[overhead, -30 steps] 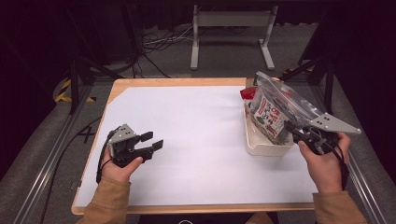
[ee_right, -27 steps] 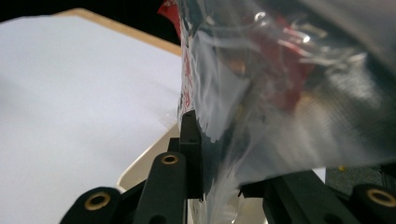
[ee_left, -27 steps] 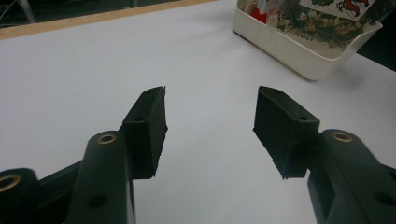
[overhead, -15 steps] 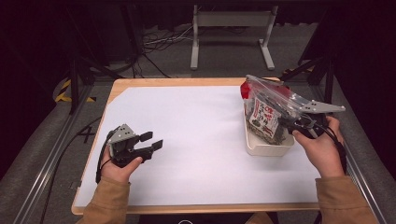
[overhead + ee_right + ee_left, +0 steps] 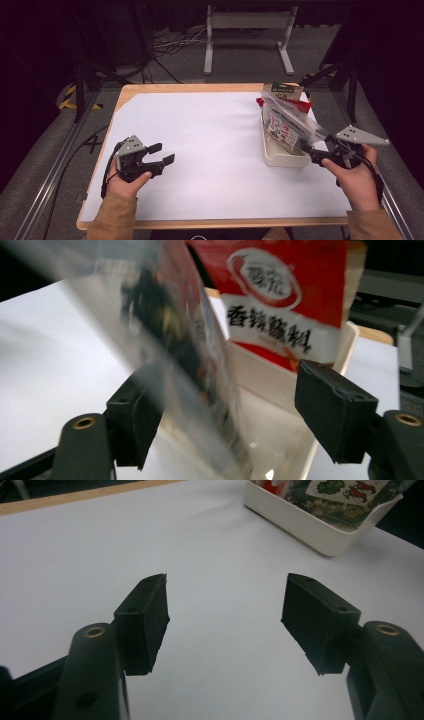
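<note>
We see white-topped bench (image 5: 215,150), dark room, grey floor. Left gripper (image 5: 160,154) released, empty. Right gripper (image 5: 314,152) jaws just opening around clear packet (image 5: 285,127) in bin (image 5: 285,157) at right edge.

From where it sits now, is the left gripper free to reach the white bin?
Probably yes. The left gripper has open, empty jaws, and bare white table lies between it and the white bin. Only the right gripper crowds the bin's near corner.
</note>
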The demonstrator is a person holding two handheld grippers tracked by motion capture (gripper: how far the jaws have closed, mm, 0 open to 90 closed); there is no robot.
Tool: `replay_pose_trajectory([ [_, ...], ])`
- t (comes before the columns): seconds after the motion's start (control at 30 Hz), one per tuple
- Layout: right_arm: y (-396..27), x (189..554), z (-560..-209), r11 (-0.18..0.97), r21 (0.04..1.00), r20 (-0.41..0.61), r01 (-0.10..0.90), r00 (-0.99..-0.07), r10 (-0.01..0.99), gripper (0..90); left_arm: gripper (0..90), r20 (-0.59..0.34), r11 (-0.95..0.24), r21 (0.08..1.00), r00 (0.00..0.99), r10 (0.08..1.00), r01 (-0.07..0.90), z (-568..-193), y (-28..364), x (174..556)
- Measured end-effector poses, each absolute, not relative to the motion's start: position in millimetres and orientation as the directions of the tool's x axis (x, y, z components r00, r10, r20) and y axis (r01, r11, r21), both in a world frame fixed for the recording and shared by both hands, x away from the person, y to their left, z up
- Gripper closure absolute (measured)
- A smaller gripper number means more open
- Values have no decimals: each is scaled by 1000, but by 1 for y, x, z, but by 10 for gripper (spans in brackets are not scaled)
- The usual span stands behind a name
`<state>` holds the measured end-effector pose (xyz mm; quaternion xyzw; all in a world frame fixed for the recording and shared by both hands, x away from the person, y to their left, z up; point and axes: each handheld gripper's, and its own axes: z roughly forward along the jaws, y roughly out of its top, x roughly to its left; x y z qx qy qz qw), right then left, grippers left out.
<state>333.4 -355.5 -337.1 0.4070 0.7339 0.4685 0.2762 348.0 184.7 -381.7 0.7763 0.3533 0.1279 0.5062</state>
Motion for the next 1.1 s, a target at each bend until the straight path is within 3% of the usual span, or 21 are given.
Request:
replay_pose_trajectory([
  [0.5, -354, 308, -382, 287, 921, -67, 265, -618, 783, 268, 297, -108, -274, 897, 771, 627, 348, -389, 201, 324],
  [0.8, -358, 304, -397, 240, 943, -42, 231, -633, 773, 274, 286, -81, -287, 908, 799, 595, 306, -397, 209, 316],
  [1.1, -348, 299, -414, 323, 915, -67, 243, -697, 714, 303, 270, -75, -286, 913, 808, 584, 291, -405, 214, 314],
])
